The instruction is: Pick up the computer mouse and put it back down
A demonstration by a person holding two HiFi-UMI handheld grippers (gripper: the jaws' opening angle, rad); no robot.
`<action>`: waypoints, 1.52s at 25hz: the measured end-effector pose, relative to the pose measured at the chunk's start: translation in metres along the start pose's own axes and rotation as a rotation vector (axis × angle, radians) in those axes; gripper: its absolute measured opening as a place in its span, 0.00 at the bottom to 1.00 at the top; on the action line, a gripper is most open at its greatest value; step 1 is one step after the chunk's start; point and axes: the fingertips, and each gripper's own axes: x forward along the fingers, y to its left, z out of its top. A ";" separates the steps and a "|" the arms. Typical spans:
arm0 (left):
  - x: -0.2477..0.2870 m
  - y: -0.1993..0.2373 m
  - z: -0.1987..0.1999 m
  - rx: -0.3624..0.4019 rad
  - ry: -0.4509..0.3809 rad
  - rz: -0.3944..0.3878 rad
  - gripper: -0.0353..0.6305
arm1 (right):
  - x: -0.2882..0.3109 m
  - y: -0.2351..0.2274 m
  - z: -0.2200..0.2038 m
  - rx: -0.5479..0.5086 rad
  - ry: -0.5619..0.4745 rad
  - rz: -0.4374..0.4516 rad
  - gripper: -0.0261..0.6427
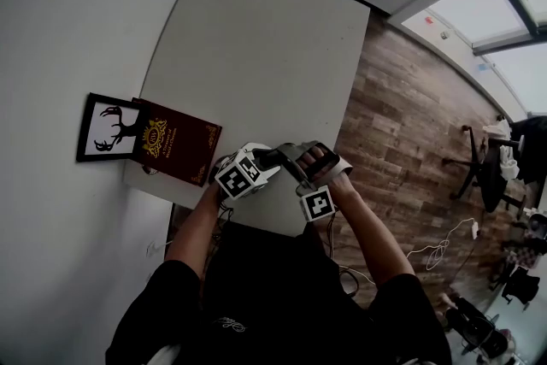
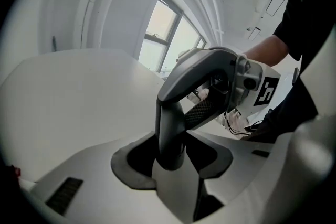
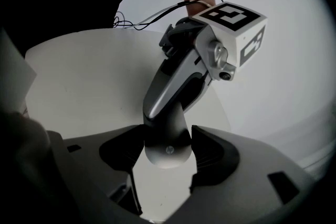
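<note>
Left fingers (image 2: 127, 175): narrowed onto the thin end of the computer mouse (image 2: 197, 73), pads pressing both its sides.
Right fingers (image 3: 211, 157): set wide, clamped across the broad logo end of the same mouse.
Mouse place: looks lifted off the tabletop (image 1: 256, 55), bridged between both sets of fingers above its near edge.
Step, my read: pick-up done, set-down not yet done.
Doing it well: lower both ends together and keep the mouse level with no twist. Let go only once the base sits flat. The thin-end grip looks likelier to slip.
Farther off: red book (image 1: 175, 141) at the tabletop's left side with a deer picture (image 1: 109, 128) just beside it, both well apart from the mouse.
</note>
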 end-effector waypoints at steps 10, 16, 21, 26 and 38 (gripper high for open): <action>-0.023 0.008 0.010 -0.074 -0.117 0.082 0.22 | -0.018 -0.027 -0.019 0.069 0.067 -0.185 0.47; -0.031 0.003 0.012 -0.091 -0.156 0.141 0.22 | -0.026 -0.035 -0.021 0.232 0.068 -0.223 0.47; -0.052 0.006 0.017 -0.129 -0.224 0.241 0.22 | -0.041 -0.052 -0.026 0.458 0.075 -0.290 0.45; -0.086 0.008 0.030 -0.158 -0.336 0.355 0.22 | -0.061 -0.074 -0.029 0.687 0.077 -0.369 0.35; -0.142 -0.013 0.068 -0.177 -0.577 0.555 0.22 | -0.111 -0.121 -0.029 1.296 -0.112 -0.519 0.07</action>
